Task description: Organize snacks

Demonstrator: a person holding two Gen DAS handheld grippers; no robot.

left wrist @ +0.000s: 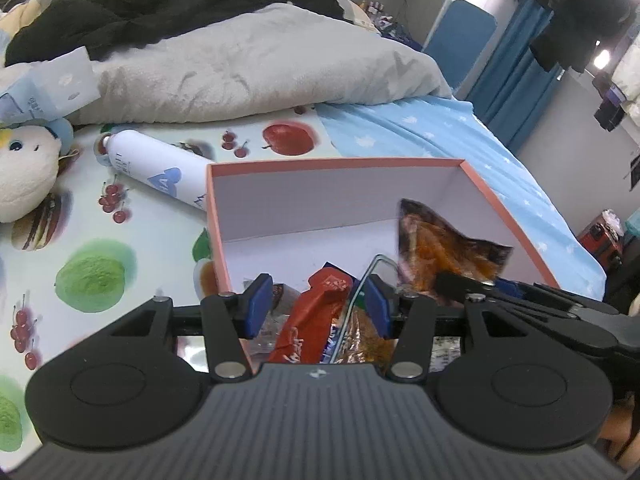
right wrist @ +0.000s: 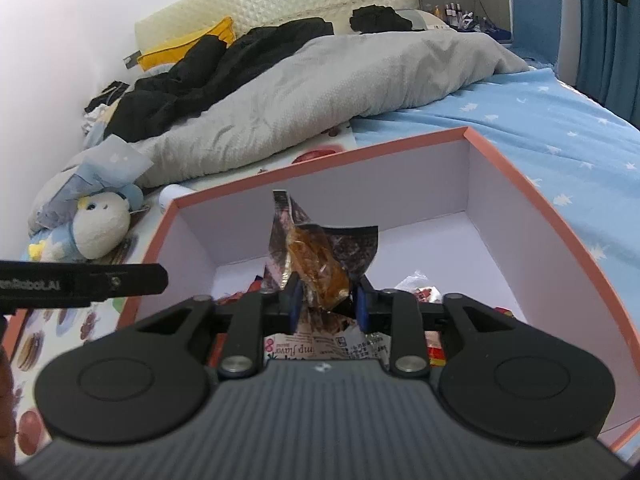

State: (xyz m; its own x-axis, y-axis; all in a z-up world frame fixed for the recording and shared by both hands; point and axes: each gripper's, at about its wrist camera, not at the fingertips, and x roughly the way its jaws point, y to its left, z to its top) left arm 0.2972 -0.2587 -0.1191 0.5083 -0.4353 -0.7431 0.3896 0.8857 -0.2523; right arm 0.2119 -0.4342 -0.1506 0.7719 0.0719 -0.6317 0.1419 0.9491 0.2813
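Observation:
A pink-rimmed box (left wrist: 280, 168) with white inner walls stands on the bed; it also fills the right wrist view (right wrist: 520, 184). Several snack packets lie in its near end. My left gripper (left wrist: 318, 308) is open above them, its blue pads either side of a red packet (left wrist: 316, 312) without touching it. My right gripper (right wrist: 327, 304) is shut on a clear packet of brown snack (right wrist: 316, 260) and holds it upright over the box. That packet (left wrist: 440, 248) and the right gripper's fingers (left wrist: 472, 286) also show at the right of the left wrist view.
A white bottle (left wrist: 156, 168) lies on the fruit-print mat (left wrist: 100, 272) left of the box. A plush toy (left wrist: 24, 176) sits at far left. A grey duvet (left wrist: 240, 72) and black clothes (left wrist: 160, 8) lie behind. Blue sheet (left wrist: 440, 140) is at right.

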